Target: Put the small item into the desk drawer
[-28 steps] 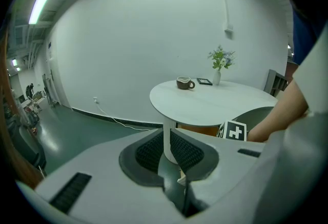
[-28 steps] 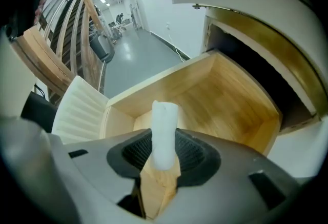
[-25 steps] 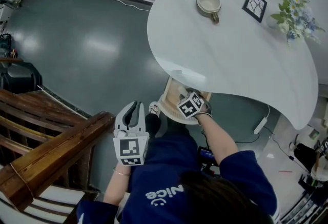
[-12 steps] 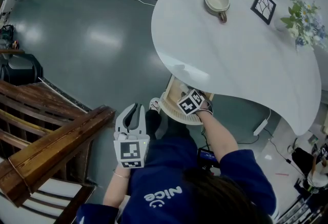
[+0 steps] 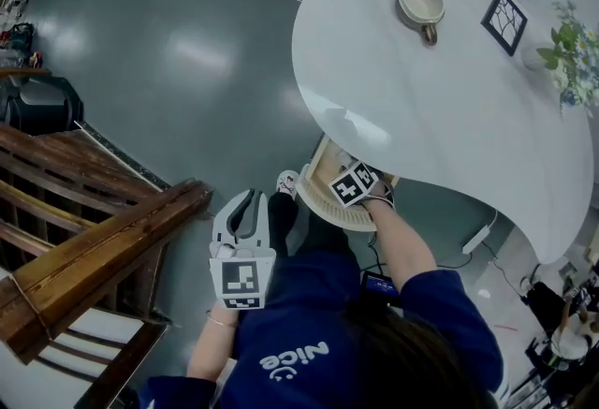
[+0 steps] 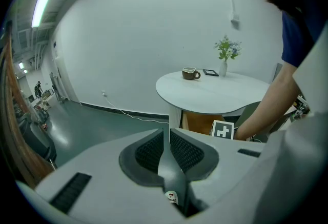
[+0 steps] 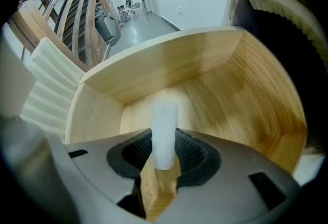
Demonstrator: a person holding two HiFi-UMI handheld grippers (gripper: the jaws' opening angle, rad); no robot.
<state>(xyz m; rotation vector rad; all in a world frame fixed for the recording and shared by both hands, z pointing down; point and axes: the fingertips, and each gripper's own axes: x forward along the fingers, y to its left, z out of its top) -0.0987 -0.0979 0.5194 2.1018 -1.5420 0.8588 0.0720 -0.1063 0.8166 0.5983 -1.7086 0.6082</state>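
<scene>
Drawer is open, your right gripper grips the white item over its floor, left gripper is closed and empty; I'd say only the release remains.

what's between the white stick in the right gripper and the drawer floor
Nothing: the right gripper view shows the white stick over bare drawer floor.
</scene>
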